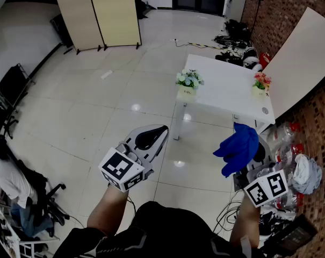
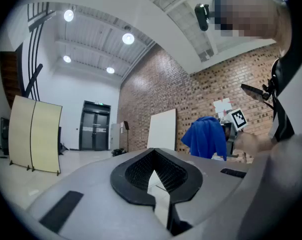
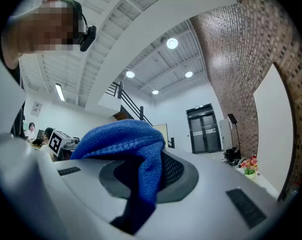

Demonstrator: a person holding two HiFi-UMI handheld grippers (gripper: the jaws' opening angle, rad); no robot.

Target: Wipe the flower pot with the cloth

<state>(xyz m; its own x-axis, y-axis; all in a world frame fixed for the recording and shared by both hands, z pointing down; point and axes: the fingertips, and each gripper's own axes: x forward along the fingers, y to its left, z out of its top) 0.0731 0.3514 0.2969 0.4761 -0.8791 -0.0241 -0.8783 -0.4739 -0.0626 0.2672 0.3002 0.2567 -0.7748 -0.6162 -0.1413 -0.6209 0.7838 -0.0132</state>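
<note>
My right gripper (image 3: 146, 174) is shut on a blue cloth (image 3: 126, 144) that drapes over its jaws; in the head view the cloth (image 1: 238, 147) hangs at the right above the floor. My left gripper (image 1: 161, 130) points level with its jaws shut and nothing between them. Ahead stands a white table (image 1: 226, 85). A pale flower pot with white and green flowers (image 1: 187, 93) sits at the table's left corner. A second pot with red flowers (image 1: 260, 90) is at its right edge and also shows in the right gripper view (image 3: 249, 170). Both grippers are well short of the table.
Folding screens (image 1: 100, 15) stand at the far left. A white board (image 1: 302, 58) leans on the brick wall beside the table. Bottles and bags (image 1: 296, 165) crowd the floor at the right. A person (image 1: 12, 181) sits at the left edge. Cables lie behind the table.
</note>
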